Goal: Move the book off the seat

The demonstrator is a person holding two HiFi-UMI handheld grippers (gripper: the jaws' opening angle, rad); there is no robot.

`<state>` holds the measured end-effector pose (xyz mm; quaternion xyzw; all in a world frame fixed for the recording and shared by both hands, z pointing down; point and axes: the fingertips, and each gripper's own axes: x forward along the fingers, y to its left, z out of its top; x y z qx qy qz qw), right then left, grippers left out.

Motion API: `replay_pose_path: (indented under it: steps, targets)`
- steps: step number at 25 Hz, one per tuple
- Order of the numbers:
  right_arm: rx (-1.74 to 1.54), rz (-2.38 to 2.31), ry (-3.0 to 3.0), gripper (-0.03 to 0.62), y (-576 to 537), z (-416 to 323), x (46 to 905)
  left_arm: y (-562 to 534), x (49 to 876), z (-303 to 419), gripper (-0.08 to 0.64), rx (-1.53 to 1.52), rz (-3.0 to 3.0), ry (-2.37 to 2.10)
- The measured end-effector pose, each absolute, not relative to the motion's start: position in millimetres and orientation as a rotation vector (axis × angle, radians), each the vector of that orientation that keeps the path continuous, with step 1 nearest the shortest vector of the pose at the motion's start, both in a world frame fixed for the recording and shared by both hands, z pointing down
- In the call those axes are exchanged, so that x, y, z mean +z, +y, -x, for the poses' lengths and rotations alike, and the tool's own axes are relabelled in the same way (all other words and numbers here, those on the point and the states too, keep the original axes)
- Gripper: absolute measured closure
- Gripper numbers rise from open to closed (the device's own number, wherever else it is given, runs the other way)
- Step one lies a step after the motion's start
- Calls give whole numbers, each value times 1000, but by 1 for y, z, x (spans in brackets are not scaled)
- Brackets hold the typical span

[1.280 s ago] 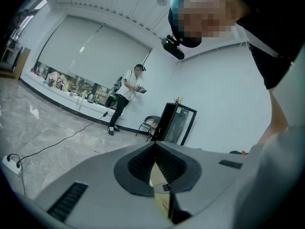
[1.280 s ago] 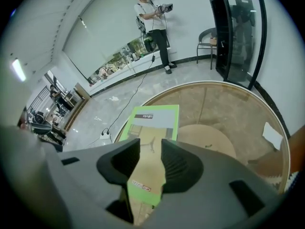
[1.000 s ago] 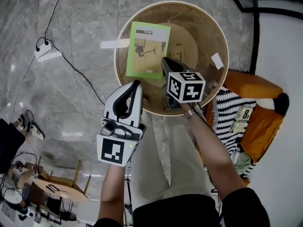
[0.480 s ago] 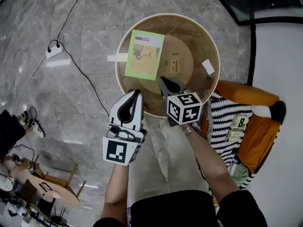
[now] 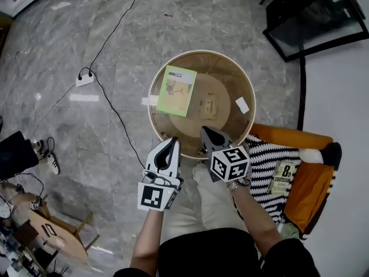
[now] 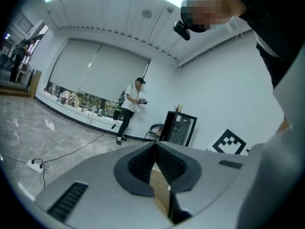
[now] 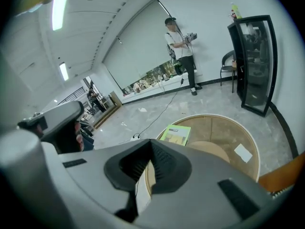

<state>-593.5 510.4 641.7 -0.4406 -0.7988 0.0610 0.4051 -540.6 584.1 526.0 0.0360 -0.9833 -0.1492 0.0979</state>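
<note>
Both closed and empty, the left tool (image 5: 172, 142) and right tool (image 5: 206, 131) are backing away from the counter (image 5: 230, 77); the book (image 5: 177, 90) is resting there, apparently delivered.

top (image 5: 214, 251): black, short sleeves
trousers (image 5: 199, 205): pale cream, just above the top
left gripper (image 5: 172, 142): grey, black-and-white square marker
right gripper (image 5: 205, 131): grey, checked cube

floor (image 5: 86, 36): glossy grey stone | round table (image 5: 228, 77): glass top, wood rim | book (image 5: 176, 90): matt paper cover
</note>
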Motion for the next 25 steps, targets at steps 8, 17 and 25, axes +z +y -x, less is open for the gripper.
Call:
replay_pose_path:
  steps: [8, 17, 25]
  targets:
    - [184, 1206, -2018, 578, 474, 565, 565, 534, 463, 523, 549, -442, -126, -2919]
    - [302, 1308, -2026, 578, 453, 548, 480, 501, 399, 504, 549, -380, -146, -2945]
    - [397, 1420, -2064, 578, 437, 542, 393, 487, 324, 492, 549, -310, -107, -3046]
